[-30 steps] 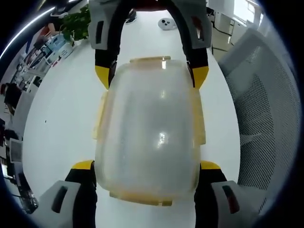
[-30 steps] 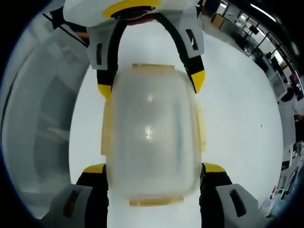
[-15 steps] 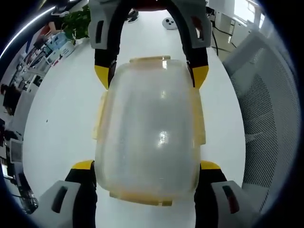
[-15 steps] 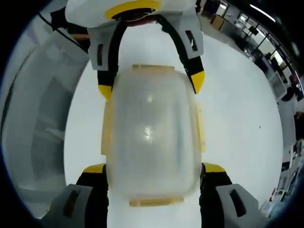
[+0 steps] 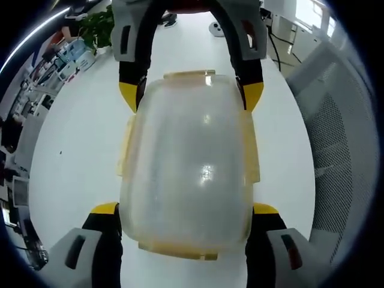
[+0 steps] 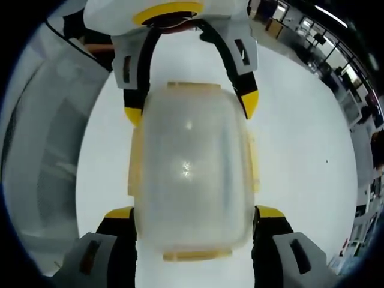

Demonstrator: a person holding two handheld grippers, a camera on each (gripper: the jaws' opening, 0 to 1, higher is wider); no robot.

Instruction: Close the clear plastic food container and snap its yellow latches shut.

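The clear plastic food container [image 5: 189,174] hangs over the white table, lid on, with yellow latches [image 5: 125,147] along its sides and ends. My left gripper [image 5: 185,209] rises from the bottom of the left gripper view, its yellow-tipped jaws pressed on the container's near end. My right gripper [image 5: 191,96] comes in from the top and clamps the far end. In the right gripper view the same container [image 6: 189,168] sits between the right gripper [image 6: 195,212] below and the left gripper [image 6: 191,105] above. The side latches [image 6: 253,162] lie flat against the walls.
The white table [image 5: 78,132] spreads under the container. A grey mesh chair [image 5: 339,138] stands at its edge, seen again in the right gripper view as a chair [image 6: 48,150]. A small round device [image 5: 215,27] and a green plant [image 5: 96,30] sit far off.
The container stays clamped the same way between both grippers. The background has slid slightly, so the cameras moved a little with the hands.
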